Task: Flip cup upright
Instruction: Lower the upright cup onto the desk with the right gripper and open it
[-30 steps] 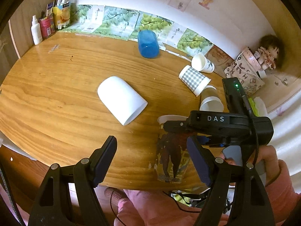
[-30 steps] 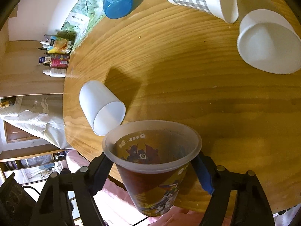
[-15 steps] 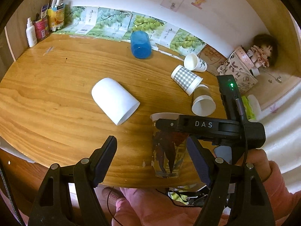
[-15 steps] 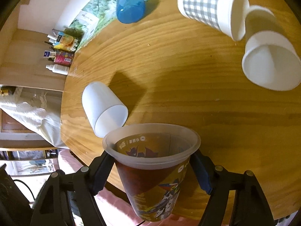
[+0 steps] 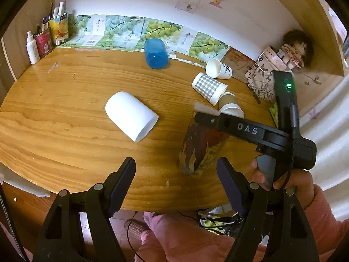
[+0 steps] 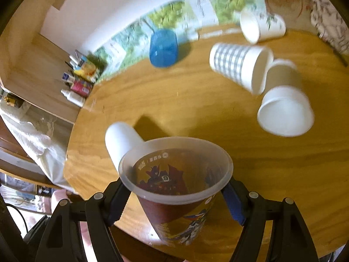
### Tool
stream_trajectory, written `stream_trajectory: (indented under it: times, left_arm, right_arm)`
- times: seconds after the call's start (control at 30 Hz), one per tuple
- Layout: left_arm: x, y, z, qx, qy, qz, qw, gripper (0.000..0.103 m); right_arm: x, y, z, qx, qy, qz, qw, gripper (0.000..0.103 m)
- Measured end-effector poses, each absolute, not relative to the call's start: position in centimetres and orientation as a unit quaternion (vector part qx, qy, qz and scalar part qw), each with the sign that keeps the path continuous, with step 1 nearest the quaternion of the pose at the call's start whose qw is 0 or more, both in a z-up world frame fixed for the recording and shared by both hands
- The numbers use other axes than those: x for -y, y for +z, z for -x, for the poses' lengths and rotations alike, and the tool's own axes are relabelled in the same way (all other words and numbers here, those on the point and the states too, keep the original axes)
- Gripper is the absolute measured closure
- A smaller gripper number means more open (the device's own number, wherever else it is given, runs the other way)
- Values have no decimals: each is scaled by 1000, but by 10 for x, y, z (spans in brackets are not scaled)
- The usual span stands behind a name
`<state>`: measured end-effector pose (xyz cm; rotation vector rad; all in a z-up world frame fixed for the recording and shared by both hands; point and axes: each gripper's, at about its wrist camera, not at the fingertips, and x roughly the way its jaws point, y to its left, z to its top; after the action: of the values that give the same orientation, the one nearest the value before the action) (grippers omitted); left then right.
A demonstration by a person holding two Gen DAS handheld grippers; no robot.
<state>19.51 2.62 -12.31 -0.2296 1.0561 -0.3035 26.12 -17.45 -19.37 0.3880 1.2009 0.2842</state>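
Observation:
A printed plastic cup (image 6: 176, 187) with a dark red and yellow cartoon design is mouth up between the fingers of my right gripper (image 6: 174, 198), which is shut on it. In the left wrist view the cup (image 5: 200, 150) stands tilted on or just above the wooden table (image 5: 65, 126) near the front edge, blurred by motion. My left gripper (image 5: 176, 183) is open and empty, held over the table's front edge, to the left of the cup.
A white cup (image 5: 130, 115) lies on its side mid-table. A blue cup (image 5: 156, 53), a checked paper cup (image 5: 208, 87), and two more paper cups (image 5: 231, 108) (image 5: 218, 68) lie at the back right. Bottles (image 5: 32, 48) stand back left, a doll (image 5: 292, 50) back right.
My right gripper has tilted forward with the printed cup, and the cup has leaned over and sits lower, near the tabletop. The left gripper stayed open.

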Motion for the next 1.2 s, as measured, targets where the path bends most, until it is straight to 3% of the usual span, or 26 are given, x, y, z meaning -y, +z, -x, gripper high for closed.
stream_trajectory:
  times: [0.3,0.77,1.2]
  left_arm:
    - [-44,-121,-184,-500,-134,107,849,23]
    - [-72,-115,-168,-479,-106,124,862,23]
    - [-81,-114,-158,-478,-83,129,865,23]
  right_arm:
    - [174,-170,-240,-442,91,-138,882,26]
    - [148,-181,-186,-269,36,-39,962,26]
    - [121,-201,-163,-235,48,40,970,26]
